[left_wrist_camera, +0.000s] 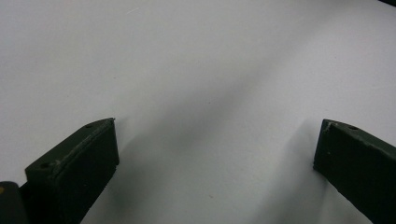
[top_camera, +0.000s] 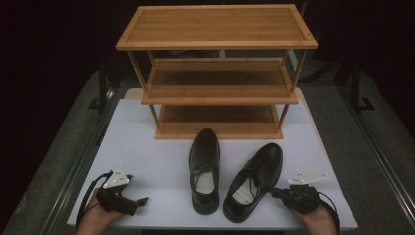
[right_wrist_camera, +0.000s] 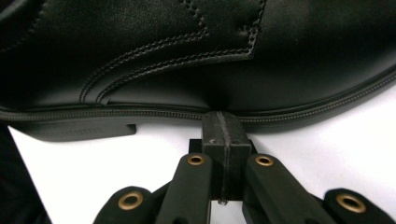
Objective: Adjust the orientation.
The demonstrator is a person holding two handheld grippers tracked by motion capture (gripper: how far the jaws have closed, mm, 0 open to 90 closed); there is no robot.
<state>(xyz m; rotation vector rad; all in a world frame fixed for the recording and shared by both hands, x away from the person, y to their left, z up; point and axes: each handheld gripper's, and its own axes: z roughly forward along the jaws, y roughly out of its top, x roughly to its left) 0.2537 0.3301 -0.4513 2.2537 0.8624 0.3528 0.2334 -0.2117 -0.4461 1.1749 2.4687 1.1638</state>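
Nearest edge of the white table (top_camera: 147, 161): a hand at each corner, each with a black gripper. Left gripper (top_camera: 141, 201) rests low at the front left, jaws pointing right toward the shoes, well apart from them. In the left gripper view its jaws stand wide apart with bare white tabletop (left_wrist_camera: 196, 84) between them, nothing held. Right gripper (top_camera: 274, 192) sits at the front right, tips at the outer side of the right shoe (top_camera: 254, 180), near the heel end. In the right gripper view its jaws are pressed flat together, nothing between them, and the closed tip meets the shoe (right_wrist_camera: 196, 56) at the welt just ahead of the heel block; looks like touching.

Two black leather lace-up shoes stand mid-table, heels toward the person, toes away. Left shoe (top_camera: 204, 169) is straight; the right shoe angles its toe out to the right. They are close at the heels, not clearly touching.

Behind them, a wooden three-tier shoe rack (top_camera: 218, 44) stands at the far part of the table, its bottom shelf just beyond the left shoe's toe.

Surface: plain matte white, soft shadows. Grey floor (top_camera: 58, 147) runs along both sides. Room beyond is dark, details not readable.
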